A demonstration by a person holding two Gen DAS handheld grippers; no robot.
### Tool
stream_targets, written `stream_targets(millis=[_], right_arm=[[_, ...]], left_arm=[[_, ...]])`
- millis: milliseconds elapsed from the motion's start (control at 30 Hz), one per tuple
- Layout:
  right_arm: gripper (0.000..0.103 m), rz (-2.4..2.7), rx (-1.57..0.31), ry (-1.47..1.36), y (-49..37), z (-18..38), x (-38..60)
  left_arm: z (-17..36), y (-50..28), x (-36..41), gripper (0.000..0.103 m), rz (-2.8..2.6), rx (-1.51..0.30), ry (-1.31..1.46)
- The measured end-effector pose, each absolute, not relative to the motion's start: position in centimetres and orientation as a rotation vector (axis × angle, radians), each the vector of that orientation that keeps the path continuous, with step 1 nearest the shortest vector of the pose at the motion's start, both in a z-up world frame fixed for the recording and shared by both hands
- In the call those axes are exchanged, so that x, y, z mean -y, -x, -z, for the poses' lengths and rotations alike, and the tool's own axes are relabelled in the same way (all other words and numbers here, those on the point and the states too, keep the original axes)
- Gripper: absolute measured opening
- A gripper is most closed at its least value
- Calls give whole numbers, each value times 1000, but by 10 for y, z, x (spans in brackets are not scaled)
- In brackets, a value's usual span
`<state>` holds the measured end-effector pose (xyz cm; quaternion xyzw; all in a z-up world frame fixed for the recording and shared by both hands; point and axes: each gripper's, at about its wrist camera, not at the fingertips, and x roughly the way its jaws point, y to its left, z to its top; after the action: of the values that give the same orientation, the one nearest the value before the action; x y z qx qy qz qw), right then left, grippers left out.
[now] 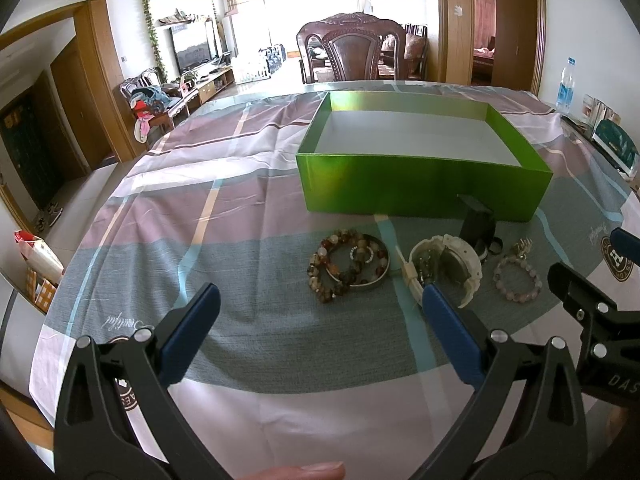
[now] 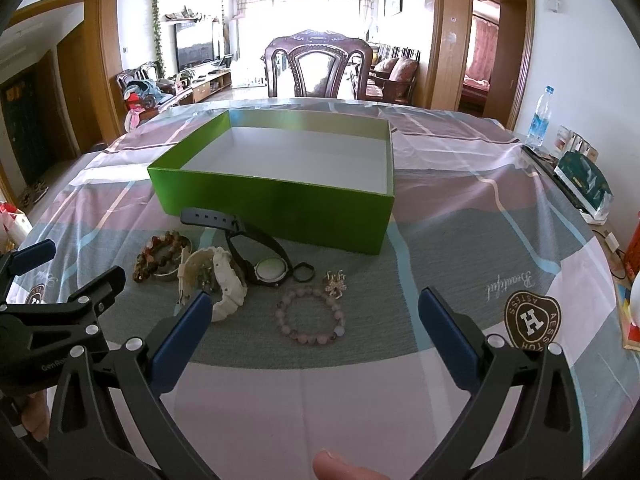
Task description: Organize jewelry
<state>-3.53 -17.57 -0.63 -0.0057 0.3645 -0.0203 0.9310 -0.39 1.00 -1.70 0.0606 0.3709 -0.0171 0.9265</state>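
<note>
both grippers hover over the near edge of the table, fingers spread wide and holding nothing. in the left wrist view the left gripper (image 1: 320,300) fills the bottom of the frame, and the right gripper (image 1: 580,280) pokes in at the right edge. in the right wrist view the right gripper (image 2: 316,304) sits at the bottom, aimed at the pink bracelet (image 2: 310,314).

the jewelry lies in a loose row at mid-frame, just in front of the green box (image 1: 424,184), which looks empty. from left to right in the left view: brown bead bracelets (image 1: 336,268) draped over a metal bangle (image 1: 370,282), a white watch (image 1: 448,268), a black watch (image 1: 478,226) with its strap leaning by the box wall, and the pink bracelet (image 1: 518,280) with a gold brooch (image 1: 522,245) just behind it. a small black ring (image 2: 303,272) lies between the black watch and the brooch in the right view.

nothing is in the box yet, so this looks like the first pick. the pink bracelet is the clean target for the right gripper: it lies flat and apart from the rest. best to come down with one finger inside the loop and one outside, close on a single run of beads, then lift well clear of the box wall before releasing. keep off the brooch, which is near enough to be nudged. the left side's brown beads are tangled with the bangle and may come up together.
</note>
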Motion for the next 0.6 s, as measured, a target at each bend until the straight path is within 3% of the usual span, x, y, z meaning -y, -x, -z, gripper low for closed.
stream_targets(millis=[600], right_arm=[[100,37,-754,10,33,10,176]], left_arm=[[19,2,-8,100,33,-769,-130]])
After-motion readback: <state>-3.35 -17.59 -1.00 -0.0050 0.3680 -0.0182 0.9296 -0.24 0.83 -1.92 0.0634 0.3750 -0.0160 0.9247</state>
